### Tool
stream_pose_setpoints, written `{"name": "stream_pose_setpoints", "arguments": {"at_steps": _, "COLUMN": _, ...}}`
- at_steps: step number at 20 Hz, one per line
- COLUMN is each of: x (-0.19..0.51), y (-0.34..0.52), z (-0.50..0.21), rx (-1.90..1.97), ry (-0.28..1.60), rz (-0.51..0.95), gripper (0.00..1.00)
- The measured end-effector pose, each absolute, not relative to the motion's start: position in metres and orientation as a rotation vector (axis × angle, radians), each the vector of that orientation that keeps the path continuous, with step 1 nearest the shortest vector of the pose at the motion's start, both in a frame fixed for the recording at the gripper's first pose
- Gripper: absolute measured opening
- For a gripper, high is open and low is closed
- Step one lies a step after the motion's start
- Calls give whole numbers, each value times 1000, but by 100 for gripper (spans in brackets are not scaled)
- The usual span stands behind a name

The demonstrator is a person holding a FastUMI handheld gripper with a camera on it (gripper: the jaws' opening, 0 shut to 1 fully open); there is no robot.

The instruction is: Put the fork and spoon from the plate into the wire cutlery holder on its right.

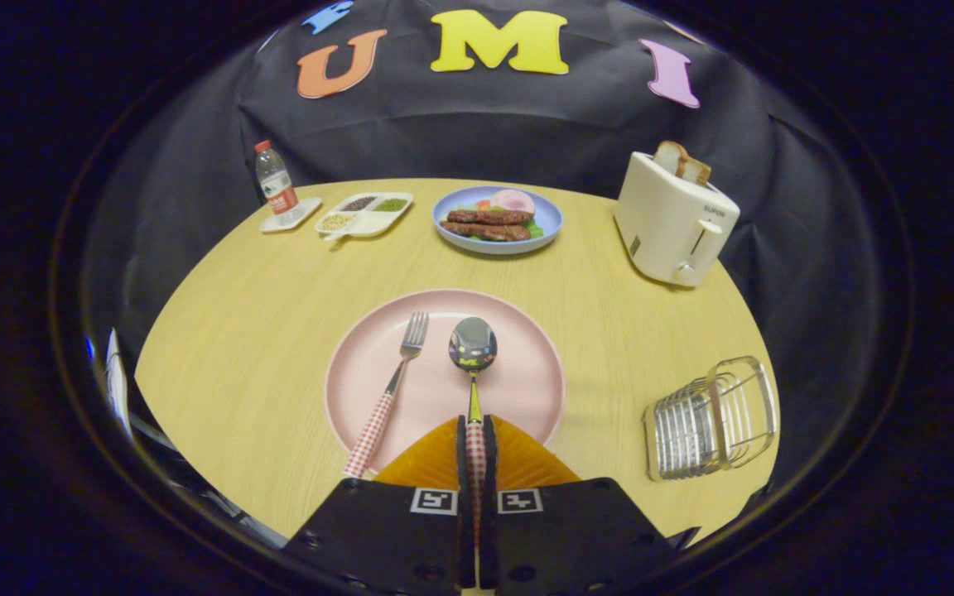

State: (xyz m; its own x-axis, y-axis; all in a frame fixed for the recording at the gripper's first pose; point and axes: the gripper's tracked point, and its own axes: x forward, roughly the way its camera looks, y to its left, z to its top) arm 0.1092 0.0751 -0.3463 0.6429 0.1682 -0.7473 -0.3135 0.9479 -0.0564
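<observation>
1. Gripper (475, 447) sits low over the near rim of the pink plate (518, 397), pointing across the table toward the booth wall. Its two fingers (460, 455) are drawn together, both pressing on the checked handle of the spoon (473, 356), which runs straight ahead from between them.
2. Spoon bowl lies on the plate beyond the fingertips, near the plate's middle.
3. Fork (390, 389) lies on the same plate just left of the spoon, tines pointing away; its checked handle crosses the near rim onto the wooden table (237, 331). Fork and spoon do not touch.
4. Wire cutlery holder (709, 422) stands on the table right of the plate, apart from it, near the table edge.
5. Writing: the toaster (672, 223) bears small lettering, too small to confirm. The bottle's label is illegible.
6. Surroundings, far side of the table: a water bottle (276, 182) on a small tray, a divided dish (365, 213) of grains, a blue plate (498, 219) of food, and the toaster with bread slices in it.
7. Nothing stands between the pink plate and the holder.
</observation>
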Motion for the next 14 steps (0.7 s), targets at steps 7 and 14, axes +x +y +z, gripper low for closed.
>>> {"name": "stream_pose_setpoints", "arguments": {"at_steps": 7, "x": 93, "y": 4, "z": -256, "rx": -301, "ry": 781, "rz": 236, "gripper": 3}}
{"name": "stream_pose_setpoints", "arguments": {"at_steps": 14, "x": 76, "y": -89, "z": -251, "rx": -218, "ry": 975, "rz": 135, "gripper": 2}}
